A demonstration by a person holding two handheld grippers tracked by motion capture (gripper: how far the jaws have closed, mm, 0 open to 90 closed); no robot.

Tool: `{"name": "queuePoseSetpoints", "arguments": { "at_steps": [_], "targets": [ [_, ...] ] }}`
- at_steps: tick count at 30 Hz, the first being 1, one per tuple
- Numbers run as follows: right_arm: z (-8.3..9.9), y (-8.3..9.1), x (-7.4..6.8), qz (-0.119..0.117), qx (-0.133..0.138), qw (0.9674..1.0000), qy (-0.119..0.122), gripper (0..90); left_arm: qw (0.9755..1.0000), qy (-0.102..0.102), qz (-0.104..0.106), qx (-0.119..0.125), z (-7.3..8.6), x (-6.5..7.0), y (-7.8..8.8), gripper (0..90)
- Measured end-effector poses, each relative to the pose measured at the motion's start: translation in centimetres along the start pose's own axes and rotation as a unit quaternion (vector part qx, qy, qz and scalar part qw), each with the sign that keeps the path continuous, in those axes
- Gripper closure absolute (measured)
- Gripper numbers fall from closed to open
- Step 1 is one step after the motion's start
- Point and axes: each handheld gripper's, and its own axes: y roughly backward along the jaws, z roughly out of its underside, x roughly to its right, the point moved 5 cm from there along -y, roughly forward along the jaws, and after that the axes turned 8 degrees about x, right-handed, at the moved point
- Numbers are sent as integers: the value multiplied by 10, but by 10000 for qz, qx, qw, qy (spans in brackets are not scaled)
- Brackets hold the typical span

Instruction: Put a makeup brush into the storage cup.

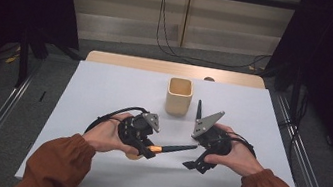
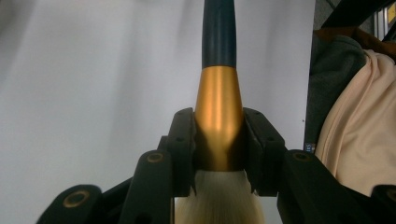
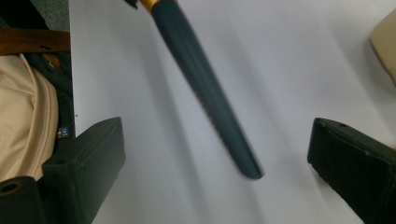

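At the lower left of the high view a forearm in a rust-coloured sleeve comes up from the bottom edge, its wrist bent inward toward the middle of the frame. That hand wraps the left gripper, which points right, roughly level over the white table. Its jaws are clamped on a makeup brush. In the left gripper view the two black pads squeeze the gold ferrule from both sides (pale bristles fan out below them, toward the camera), and the dark teal handle runs up out of the top edge. In the high view the handle pokes out rightward, slightly upward, to the centre of the frame, its tip just short of the other gripper.

Above centre stands a beige square cup, upright, well apart from both hands; a second dark brush lies just right of it.

At the lower right, the other sleeved forearm mirrors the first, hand curled around the right gripper, which tilts down-left. Its jaws stand wide apart; in the right gripper view the brush handle crosses diagonally between them, touching neither.
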Motion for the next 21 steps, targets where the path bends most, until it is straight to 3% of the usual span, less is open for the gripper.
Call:
{"name": "queuePoseSetpoints", "arguments": {
  "at_steps": [7, 8, 14, 19, 21],
  "targets": [
    [-4, -9, -4, -213, -492, 9983, 220, 61, 9999, -22, 50, -142, -3, 0, -6, 667],
    [-5, -11, -5, -243, -517, 9979, 317, 78, 9999, -18, 47, -148, -3, 0, -6, 668],
    [-9, -19, -5, -317, -672, 9966, 364, 140, 9999, -4, 85, -137, -4, -1, -8, 668],
    [-12, -26, -8, -312, -700, 9957, 526, 242, 9999, -5, 81, -126, -6, -1, -10, 668],
    [-12, -28, -10, -376, -808, 9946, 540, 329, 9999, -34, 82, -127, -6, -1, -11, 667]
  ]
}}
